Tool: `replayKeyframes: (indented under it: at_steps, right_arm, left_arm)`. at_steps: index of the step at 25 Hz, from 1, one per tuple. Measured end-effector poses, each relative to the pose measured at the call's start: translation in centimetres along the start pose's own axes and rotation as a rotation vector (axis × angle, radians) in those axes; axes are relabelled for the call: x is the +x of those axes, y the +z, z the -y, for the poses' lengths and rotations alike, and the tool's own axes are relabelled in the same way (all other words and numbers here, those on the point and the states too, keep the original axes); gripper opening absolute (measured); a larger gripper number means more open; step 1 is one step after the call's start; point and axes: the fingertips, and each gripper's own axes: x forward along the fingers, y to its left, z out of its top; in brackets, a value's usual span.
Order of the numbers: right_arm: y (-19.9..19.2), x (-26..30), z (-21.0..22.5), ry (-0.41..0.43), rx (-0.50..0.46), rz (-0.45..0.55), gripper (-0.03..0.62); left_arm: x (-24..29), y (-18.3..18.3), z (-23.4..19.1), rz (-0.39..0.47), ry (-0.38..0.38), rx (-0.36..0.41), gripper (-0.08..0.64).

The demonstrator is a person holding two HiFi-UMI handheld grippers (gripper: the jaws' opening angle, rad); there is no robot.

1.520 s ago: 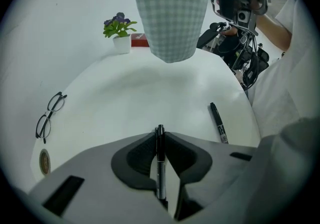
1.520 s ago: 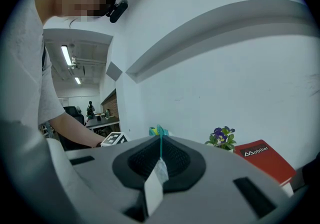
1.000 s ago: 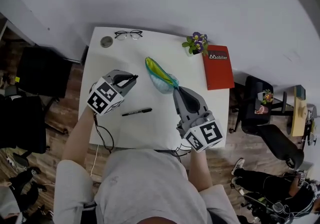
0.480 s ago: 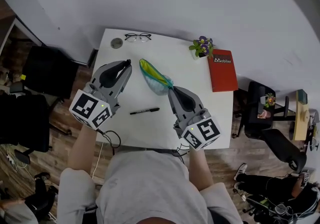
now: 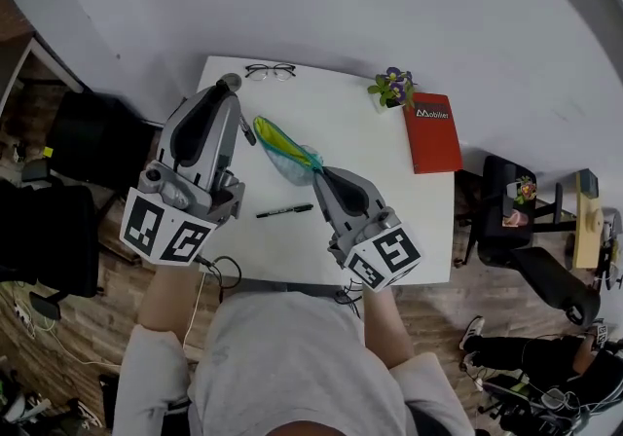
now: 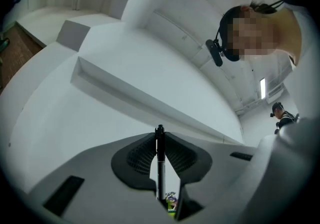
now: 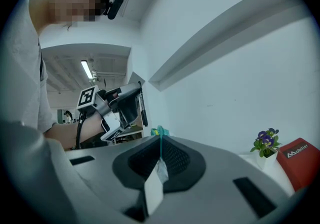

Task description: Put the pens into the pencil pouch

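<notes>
Left gripper [image 6: 160,142]: raised at the left, jaws closed on a black pen [image 6: 160,168] that stands upright between them.
Right gripper [image 7: 160,149]: jaws clamped on the near end of the green-and-blue pencil pouch [image 5: 277,144].
Pouch: stretches far-left from the right gripper, towards the left gripper.
Second pen [image 5: 284,211]: lies on the white desk [image 5: 341,123], near the front edge, between the grippers.

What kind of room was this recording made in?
Most likely an office or shared workroom: a white desk stands against a plain wall, black office chairs sit on wood flooring beside it, and eyeglasses and a red book lie on the desk.
</notes>
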Motion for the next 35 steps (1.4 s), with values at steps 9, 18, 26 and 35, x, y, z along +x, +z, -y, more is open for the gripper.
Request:
replayKeyframes:
  at_steps: [9, 18, 26, 35]
  right_arm:
    - [0.7, -0.1, -2.1, 0.035, -0.011, 0.024, 0.035]
    - [1.9, -0.7, -2.5, 0.041, -0.003, 0.062, 0.035]
    - [2.1, -1.1, -2.1, 0.026, 0.012, 0.078, 0.035]
    - [1.0, -4.4, 1.7, -0.131, 0.022, 0.065, 0.035]
  left_arm:
    - [-0.1, -0.6, 2.6, 0.031, -0.027, -0.032, 0.075]
    - [-0.3, -3.2, 3.7, -0.053, -0.050, -0.034, 0.075]
    - [0.1, -4.0, 4.8, -0.114, -0.114, -0.013, 0.097]
    - [-0.6, -9.4, 4.4, -0.362, -0.143, 0.107, 0.026]
